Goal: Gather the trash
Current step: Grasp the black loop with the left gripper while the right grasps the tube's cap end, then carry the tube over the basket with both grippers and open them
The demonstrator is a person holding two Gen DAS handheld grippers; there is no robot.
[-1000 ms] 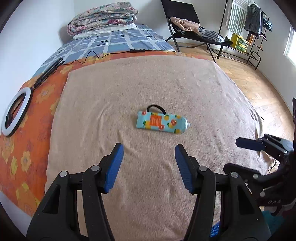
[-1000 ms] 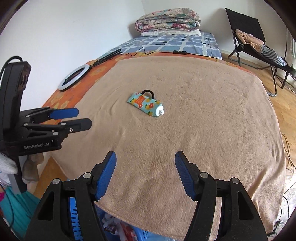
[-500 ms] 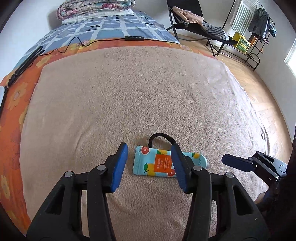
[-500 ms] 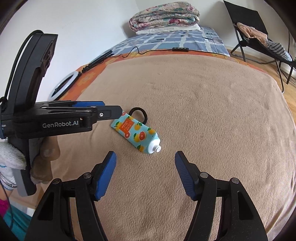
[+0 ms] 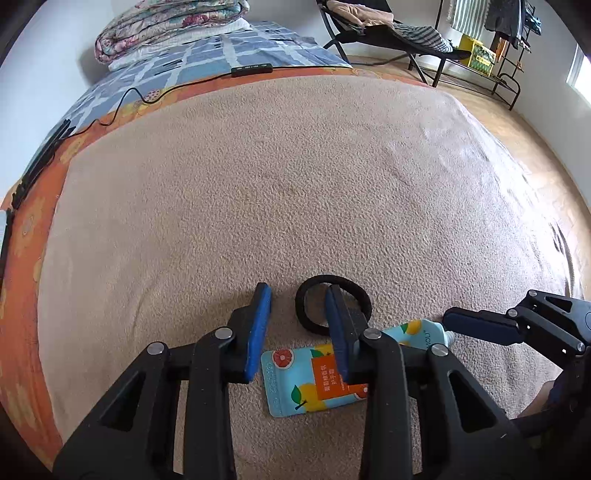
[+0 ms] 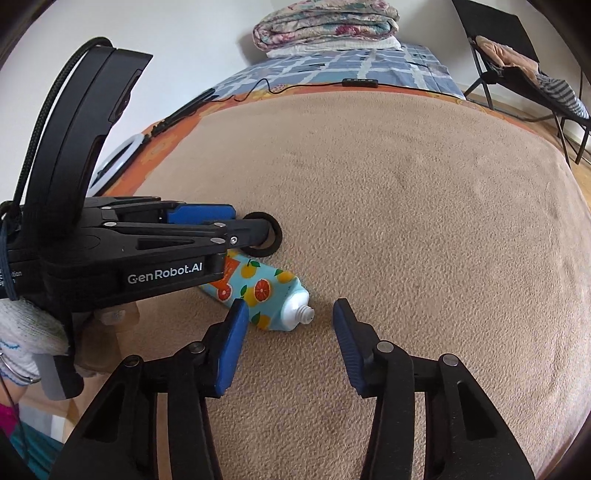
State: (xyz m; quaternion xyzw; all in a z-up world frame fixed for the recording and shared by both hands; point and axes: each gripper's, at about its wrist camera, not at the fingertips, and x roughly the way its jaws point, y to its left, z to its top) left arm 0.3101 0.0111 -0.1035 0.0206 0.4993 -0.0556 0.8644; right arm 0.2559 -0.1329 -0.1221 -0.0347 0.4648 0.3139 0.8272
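Note:
A light-blue tube with orange fruit print (image 5: 314, 380) lies flat on the beige blanket (image 5: 295, 184), its white capless nozzle (image 6: 301, 312) pointing right. A black hair tie (image 5: 314, 325) lies just beyond it. My left gripper (image 5: 299, 299) is open and low over them; its right finger crosses the hair tie and the tube's upper edge. It also shows in the right wrist view (image 6: 236, 221). My right gripper (image 6: 288, 314) is open, with the nozzle end between its fingertips.
The bed carries an orange flowered sheet (image 5: 33, 236), a blue checked cover (image 5: 221, 48), folded quilts (image 5: 170, 22) and a black cable with a remote (image 5: 251, 69). A ring light (image 6: 118, 162) lies at the left edge. A folding chair (image 5: 388, 29) stands on the wood floor.
Both grippers moved forward and down onto the tube. The left now reaches past it to the hair tie; the right closed in on the nozzle end. Both jaws stay open.

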